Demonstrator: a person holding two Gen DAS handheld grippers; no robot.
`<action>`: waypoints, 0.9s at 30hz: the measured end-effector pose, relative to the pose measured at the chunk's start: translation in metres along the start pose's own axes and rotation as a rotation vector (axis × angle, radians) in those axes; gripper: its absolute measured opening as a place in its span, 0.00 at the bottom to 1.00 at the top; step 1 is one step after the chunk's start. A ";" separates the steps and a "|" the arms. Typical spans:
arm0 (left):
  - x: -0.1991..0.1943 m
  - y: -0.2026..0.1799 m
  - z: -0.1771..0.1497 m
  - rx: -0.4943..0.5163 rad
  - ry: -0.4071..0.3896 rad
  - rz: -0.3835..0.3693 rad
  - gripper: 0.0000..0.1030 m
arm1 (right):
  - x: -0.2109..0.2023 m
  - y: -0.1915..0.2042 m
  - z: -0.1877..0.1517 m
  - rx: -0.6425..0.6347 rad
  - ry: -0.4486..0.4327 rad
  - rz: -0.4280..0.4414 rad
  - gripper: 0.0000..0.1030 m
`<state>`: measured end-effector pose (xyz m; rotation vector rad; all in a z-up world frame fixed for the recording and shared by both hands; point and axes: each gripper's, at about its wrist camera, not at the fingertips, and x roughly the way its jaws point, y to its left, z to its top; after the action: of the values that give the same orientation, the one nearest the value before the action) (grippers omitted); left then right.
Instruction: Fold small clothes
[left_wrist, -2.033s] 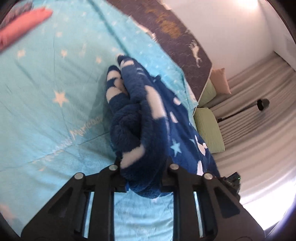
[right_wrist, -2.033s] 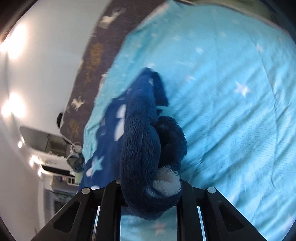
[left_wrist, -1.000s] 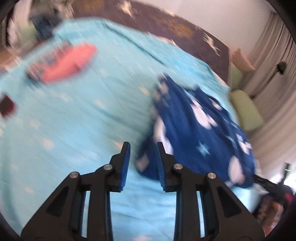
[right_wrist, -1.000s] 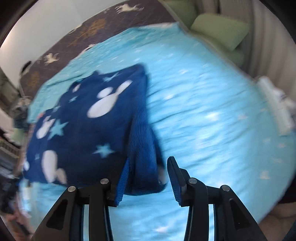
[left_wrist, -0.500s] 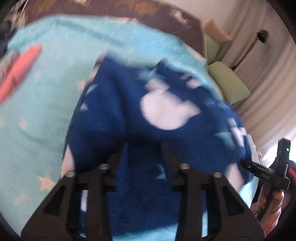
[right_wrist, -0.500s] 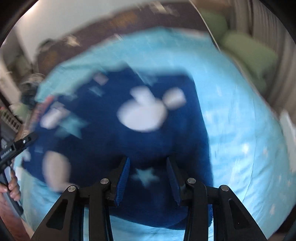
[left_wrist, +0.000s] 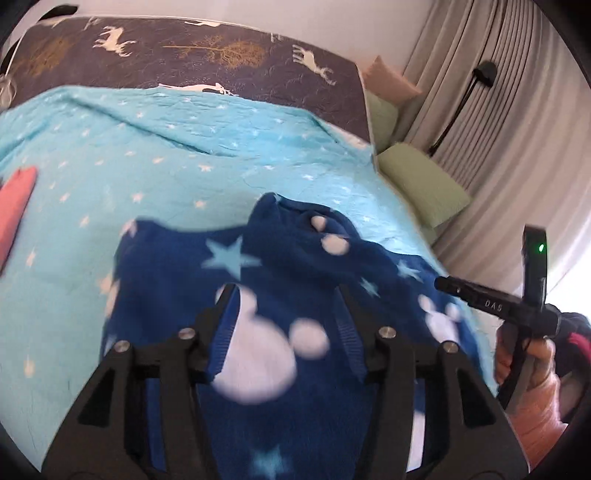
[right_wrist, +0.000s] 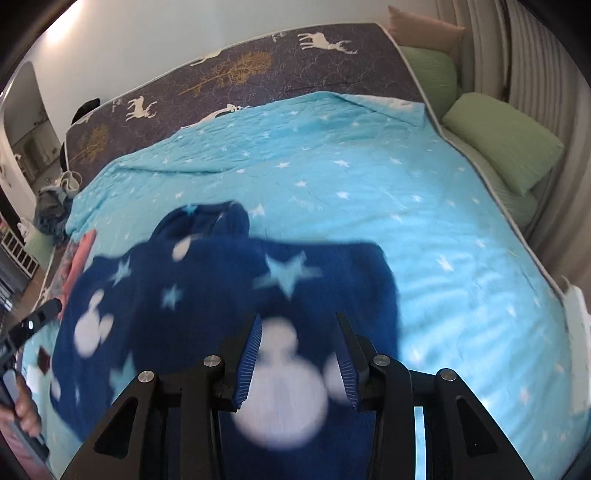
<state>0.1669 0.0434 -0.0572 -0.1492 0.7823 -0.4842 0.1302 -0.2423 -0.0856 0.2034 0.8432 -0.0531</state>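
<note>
Left wrist view shows the navy fleece garment (left_wrist: 295, 280) now lying spread and mostly flat on the turquoise star bedspread (left_wrist: 184, 147), where two seconds ago it was bunched up and pinched in both grippers. The left gripper (left_wrist: 286, 325) hangs over the garment's near half with its jaws opening; fleece shows in the gap, but the pads do not seem to press on it, so the garment looks released. From the right wrist view the right gripper (right_wrist: 298, 356) stands partly open over the same garment, over a white mouse-head print, gripping nothing as far as the blurred frame shows. One section nearest the dark patterned headboard (left_wrist: 184, 55) still lies humped and doubled on top of the garment. A pink cloth (left_wrist: 14, 206) lies on the bedspread well to the left of the garment. Laying out looks done; I judge the next step is a fresh grasp at an edge to begin a fold.
</note>
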 end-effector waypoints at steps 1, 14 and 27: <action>0.021 0.003 0.007 0.004 0.024 0.043 0.56 | 0.016 -0.001 0.009 0.001 0.012 -0.029 0.39; 0.057 0.006 0.037 0.011 0.031 0.025 0.59 | 0.062 -0.011 0.041 0.061 0.063 0.090 0.47; 0.168 0.043 0.066 -0.130 0.230 0.197 0.64 | 0.176 0.010 0.080 0.055 0.151 -0.052 0.48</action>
<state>0.3307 -0.0011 -0.1313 -0.1369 1.0430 -0.2654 0.3074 -0.2424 -0.1642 0.2387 0.9984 -0.1111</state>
